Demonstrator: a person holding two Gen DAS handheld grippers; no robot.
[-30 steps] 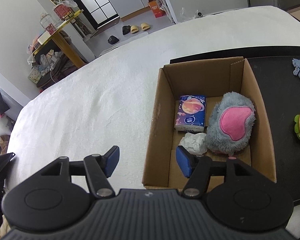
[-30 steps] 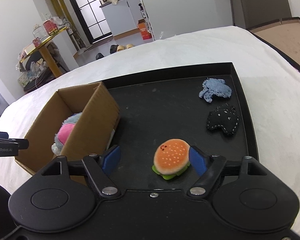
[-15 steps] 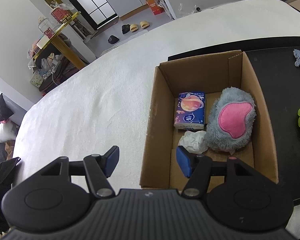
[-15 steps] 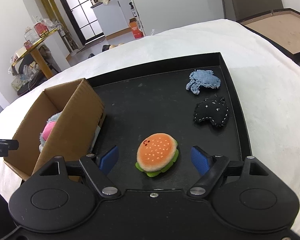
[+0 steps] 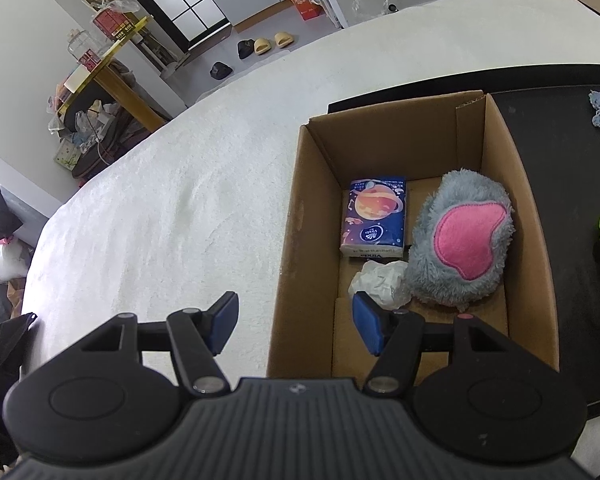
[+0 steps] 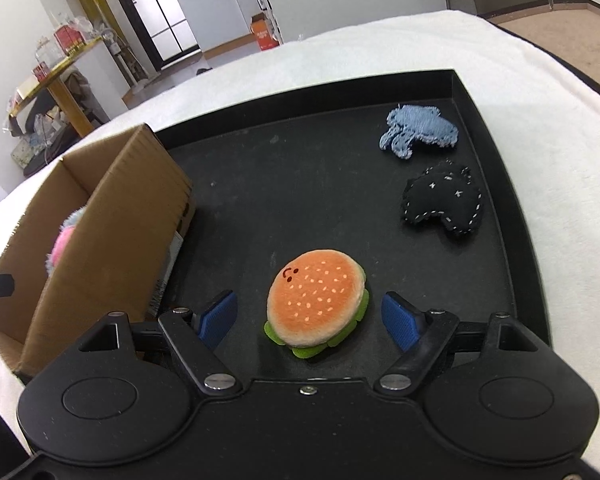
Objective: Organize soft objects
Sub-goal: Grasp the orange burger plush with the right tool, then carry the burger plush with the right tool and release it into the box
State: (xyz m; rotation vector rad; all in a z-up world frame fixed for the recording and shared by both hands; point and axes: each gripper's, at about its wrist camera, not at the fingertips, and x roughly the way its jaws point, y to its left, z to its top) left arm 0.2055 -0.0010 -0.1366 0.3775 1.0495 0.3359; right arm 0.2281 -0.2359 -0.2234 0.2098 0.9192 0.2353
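A plush hamburger (image 6: 318,300) lies on the black tray (image 6: 496,184), between the open fingers of my right gripper (image 6: 311,322), which does not touch it. A blue denim soft toy (image 6: 420,130) and a black stitched soft toy (image 6: 444,204) lie at the tray's far right. The cardboard box (image 5: 296,240) holds a grey and pink plush (image 5: 462,240), a tissue pack (image 5: 374,216) and a crumpled white tissue (image 5: 380,280). My left gripper (image 5: 296,322) is open and empty above the box's near left wall.
The box (image 6: 112,232) stands on the tray's left part, on a white fuzzy tabletop (image 5: 160,220). A side table with clutter (image 5: 100,64) and shoes on the floor (image 5: 260,44) are far behind.
My right gripper has moved forward and opened wider, so the hamburger now sits between its fingers. My left gripper has drifted slightly; the box looks a little further right.
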